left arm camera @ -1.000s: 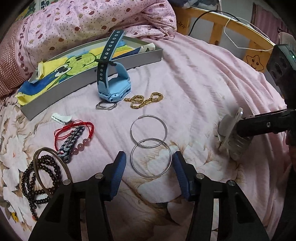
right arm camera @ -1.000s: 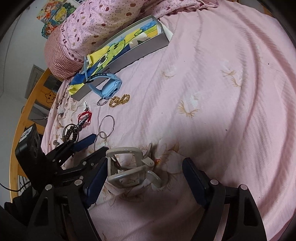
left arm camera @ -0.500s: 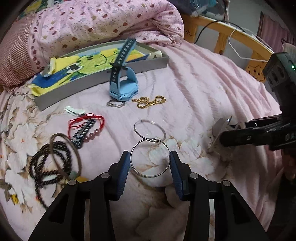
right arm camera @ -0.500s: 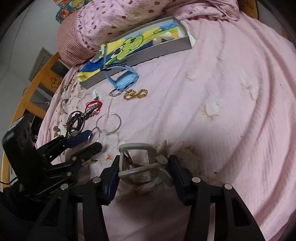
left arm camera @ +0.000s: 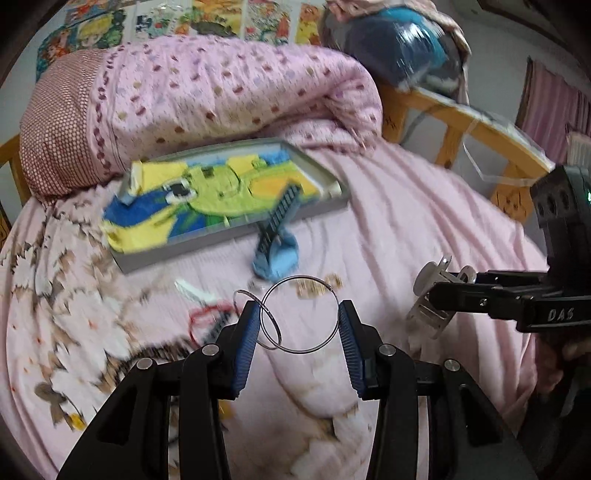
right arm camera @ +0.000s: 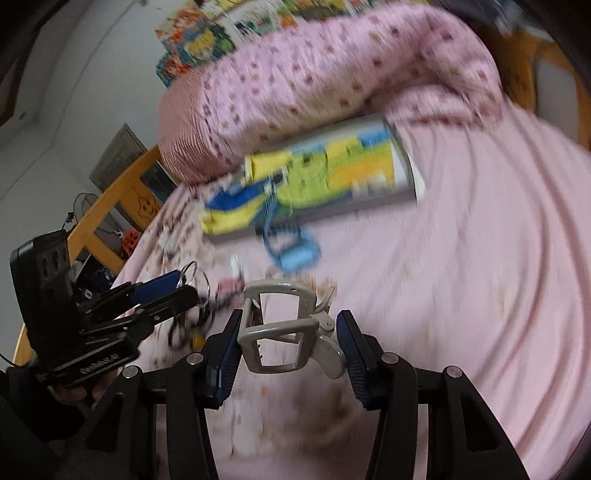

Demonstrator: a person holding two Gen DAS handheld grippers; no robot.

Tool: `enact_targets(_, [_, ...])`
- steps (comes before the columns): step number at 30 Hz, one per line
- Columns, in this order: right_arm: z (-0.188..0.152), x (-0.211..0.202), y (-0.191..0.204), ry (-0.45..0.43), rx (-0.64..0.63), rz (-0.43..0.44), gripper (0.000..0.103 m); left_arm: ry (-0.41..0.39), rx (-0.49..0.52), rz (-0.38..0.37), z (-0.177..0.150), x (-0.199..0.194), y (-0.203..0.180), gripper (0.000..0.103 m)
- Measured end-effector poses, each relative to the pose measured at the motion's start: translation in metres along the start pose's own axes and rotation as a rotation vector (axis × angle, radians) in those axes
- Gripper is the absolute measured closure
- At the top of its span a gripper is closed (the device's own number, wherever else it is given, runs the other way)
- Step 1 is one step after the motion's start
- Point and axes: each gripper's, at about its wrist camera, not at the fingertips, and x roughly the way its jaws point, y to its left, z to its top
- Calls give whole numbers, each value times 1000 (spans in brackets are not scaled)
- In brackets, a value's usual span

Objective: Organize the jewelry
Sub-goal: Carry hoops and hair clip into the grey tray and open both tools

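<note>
I've lifted both catches off the bedspread: my left gripper (left arm camera: 300, 325) pinches the silver hoops (left arm camera: 301, 314), my right gripper (right arm camera: 289, 334), jaws just closed, clamps what looks like a grey clip (right arm camera: 284, 328). Both hang short of the tray (left arm camera: 325, 201), ready to carry over.

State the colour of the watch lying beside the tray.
Light blue watch, darker strap; left wrist view.

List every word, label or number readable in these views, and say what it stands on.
"DAS": on the right gripper, seen in the left wrist view.
Embossed lettering on the left gripper, in the right wrist view: too blurred to read.
Wall posters: no legible text.
</note>
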Motion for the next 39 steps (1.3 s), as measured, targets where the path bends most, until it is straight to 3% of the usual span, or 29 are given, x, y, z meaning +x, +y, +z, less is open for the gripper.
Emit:
enact_targets(6, [78,39,-10,-79,-27,-14,55,-79,-113,12,54,6,44,65])
enact_targets(11, [120,102,-29,-33,-15,-25,55,-83,-137,82,89,37,90,65])
enact_targets(20, [128,176,-52,102,-2,-61,55,31,-215,114,89,106,149,65])
enact_targets(28, [128,189,-62,125,14,-90,53,95,-282,77,76,129,167,64])
enact_targets(33, [134,177,-64,71,34,-109,35,99,-322,53,75,128,173,64])
enact_targets(35, [136,165,-62,31,33,-117,28,100,-336,57,76,128,173,58])
enact_targets(37, [139,155,-60,-3,31,-125,24,77,-349,61,76,119,173,44])
enact_targets(39, [140,140,-54,-53,31,-135,21,46,-353,67,78,110,170,39])
